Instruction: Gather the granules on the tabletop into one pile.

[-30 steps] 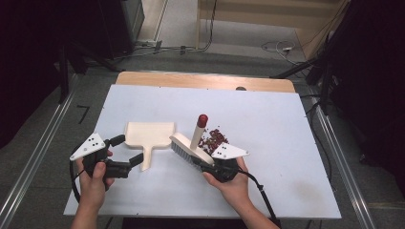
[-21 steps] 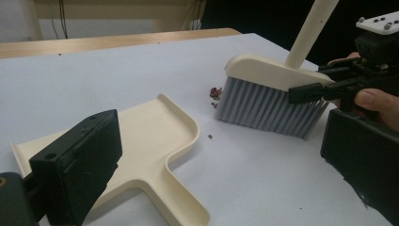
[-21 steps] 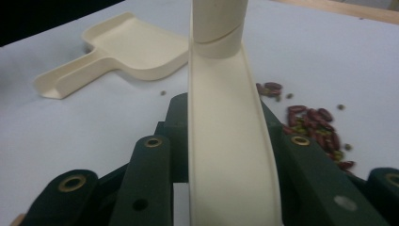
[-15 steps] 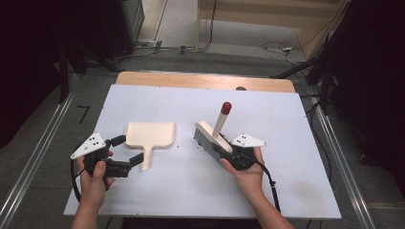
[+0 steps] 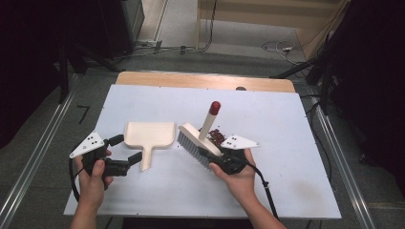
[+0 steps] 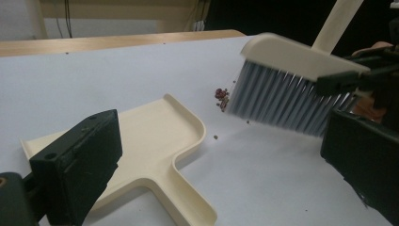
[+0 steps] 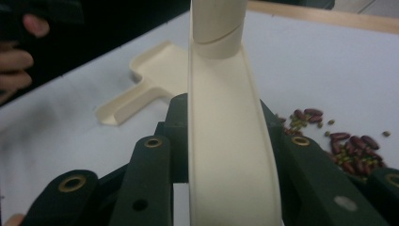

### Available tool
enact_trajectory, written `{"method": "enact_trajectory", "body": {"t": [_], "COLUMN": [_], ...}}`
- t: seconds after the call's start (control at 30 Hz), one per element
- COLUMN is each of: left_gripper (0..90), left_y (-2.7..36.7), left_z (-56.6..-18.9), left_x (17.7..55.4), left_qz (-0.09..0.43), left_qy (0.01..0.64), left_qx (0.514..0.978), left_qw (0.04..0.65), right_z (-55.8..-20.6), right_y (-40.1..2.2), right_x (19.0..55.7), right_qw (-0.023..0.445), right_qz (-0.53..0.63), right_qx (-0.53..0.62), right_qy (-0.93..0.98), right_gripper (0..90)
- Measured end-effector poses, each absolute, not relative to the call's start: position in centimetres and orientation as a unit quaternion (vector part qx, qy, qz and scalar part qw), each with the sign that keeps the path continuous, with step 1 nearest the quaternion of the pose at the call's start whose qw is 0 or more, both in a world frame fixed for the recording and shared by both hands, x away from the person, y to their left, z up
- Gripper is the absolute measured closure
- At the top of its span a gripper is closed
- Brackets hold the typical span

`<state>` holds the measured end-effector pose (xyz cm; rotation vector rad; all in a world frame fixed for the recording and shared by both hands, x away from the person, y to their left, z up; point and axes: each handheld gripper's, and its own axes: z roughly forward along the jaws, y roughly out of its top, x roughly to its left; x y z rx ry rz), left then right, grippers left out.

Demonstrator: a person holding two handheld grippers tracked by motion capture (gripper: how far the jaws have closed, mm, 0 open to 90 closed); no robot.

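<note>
A cream dustpan (image 5: 149, 133) lies flat on the white table, its handle (image 5: 145, 160) pointing toward me. My left gripper (image 5: 126, 149) is open just left of that handle, and in the left gripper view its jaws stand wide apart with the dustpan (image 6: 155, 136) ahead. My right gripper (image 5: 210, 160) is shut on the back of a cream brush (image 5: 193, 140) with grey bristles (image 6: 277, 96) and a red-tipped handle (image 5: 215, 107). The brush head (image 7: 226, 141) sits clamped between the jaws. A small pile of red beans (image 5: 217, 136) lies just behind the brush, also visible as beans (image 7: 348, 146) on the right.
The white table (image 5: 286, 119) has a wooden strip (image 5: 205, 81) along its far edge. A few stray beans (image 6: 221, 94) lie between the bristles and the dustpan's mouth. Metal rails run along both sides of the table, with cables on the floor beyond.
My right gripper swung the brush out to the right, then back left toward the dustpan. The left gripper and the dustpan stayed where they were.
</note>
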<state>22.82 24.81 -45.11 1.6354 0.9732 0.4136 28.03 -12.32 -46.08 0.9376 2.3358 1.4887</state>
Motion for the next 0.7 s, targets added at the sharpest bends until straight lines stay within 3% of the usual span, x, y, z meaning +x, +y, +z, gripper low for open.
{"method": "enact_trajectory", "body": {"t": [0.13,0.27,0.7], "left_gripper": [0.0,0.0,0.0], "left_y": [24.9,25.0,24.7], "left_z": [-45.1,-45.2,-45.2], "left_x": [22.8,22.7,22.8], "left_qz": [0.175,0.175,0.173], "left_qy": [0.413,0.415,0.414], "left_qx": [0.695,0.692,0.695], "left_qw": [0.562,0.564,0.562], "right_z": [-47.4,-48.2,-47.7], "right_y": [-10.9,-10.4,-13.6], "right_x": [27.7,27.9,29.3], "right_qw": [0.095,0.119,0.169], "right_qz": [0.486,0.472,0.469], "right_qx": [0.319,0.328,0.386], "right_qy": [0.808,0.810,0.776], "right_gripper": [65.9,65.9,65.9]}}
